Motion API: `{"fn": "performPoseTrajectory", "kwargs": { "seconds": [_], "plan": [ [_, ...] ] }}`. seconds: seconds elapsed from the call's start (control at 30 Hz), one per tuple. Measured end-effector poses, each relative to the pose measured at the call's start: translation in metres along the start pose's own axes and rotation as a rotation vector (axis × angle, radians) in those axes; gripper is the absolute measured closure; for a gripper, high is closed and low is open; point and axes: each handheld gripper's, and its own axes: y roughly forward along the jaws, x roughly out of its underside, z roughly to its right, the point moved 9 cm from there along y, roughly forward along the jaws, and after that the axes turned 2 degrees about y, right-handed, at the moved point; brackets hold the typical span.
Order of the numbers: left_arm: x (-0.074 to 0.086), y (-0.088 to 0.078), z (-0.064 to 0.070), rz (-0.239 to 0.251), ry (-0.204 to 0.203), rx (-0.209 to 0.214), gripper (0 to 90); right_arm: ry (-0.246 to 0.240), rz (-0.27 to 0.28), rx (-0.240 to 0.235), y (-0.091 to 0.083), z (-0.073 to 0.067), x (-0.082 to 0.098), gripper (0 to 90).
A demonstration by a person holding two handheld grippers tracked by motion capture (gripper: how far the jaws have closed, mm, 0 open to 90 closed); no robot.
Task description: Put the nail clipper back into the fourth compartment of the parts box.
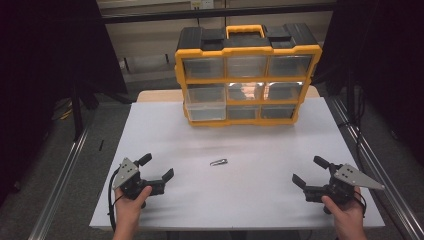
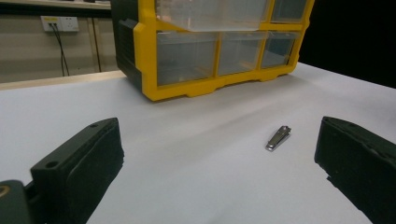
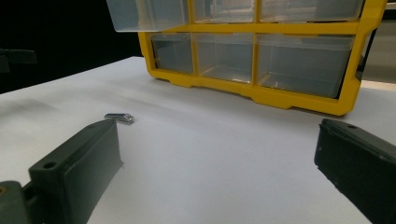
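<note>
Two hands are reaching in from the near edge of a white counter (image 1: 165,125), each holding a claw low over the bare surface. The left hand (image 1: 131,202) is gripping the left claw (image 1: 157,167) near the front left corner, its jaws standing wide apart and holding nothing; the left gripper view is showing both black jaws spread at the frame's edges with open counter between them. The right hand (image 1: 345,212) is holding the right claw (image 1: 310,171) near the front right corner, its jaws likewise spread wide and empty, pointing inward toward the middle of the counter. Between the two claws and a little farther back, a small metal nail clipper (image 1: 218,162) is lying flat on the counter, well apart from both; it is appearing ahead of the left claw toward its right jaw (image 2: 278,138), and just beyond the left-hand jaw in the right gripper view (image 3: 119,117). At the far edge a yellow and black organizer (image 1: 247,75) with clear drawers in three rows is standing upright, carry handle on top. Its middle-left drawer (image 1: 205,102) is sticking out from the front, while the other drawers are sitting flush.
</note>
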Motion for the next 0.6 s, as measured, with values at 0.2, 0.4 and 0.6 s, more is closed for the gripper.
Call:
{"fn": "performPoseTrajectory", "kwargs": {
  "seconds": [0.2, 0.4, 0.6],
  "plan": [
    [-0.004, 0.016, 0.011, -0.013, -0.002, 0.032, 1.1, -0.004, -0.007, -0.009, 0.0, 0.0, 0.001, 0.1],
    [-0.004, 0.029, 0.02, -0.041, -0.001, 0.052, 1.1, -0.012, -0.009, -0.013, 0.001, -0.001, 0.001, 0.1],
    [-0.002, 0.035, 0.025, -0.074, 0.028, 0.074, 1.1, -0.005, -0.012, -0.012, 0.002, -0.002, 0.002, 0.1]
  ]
}}
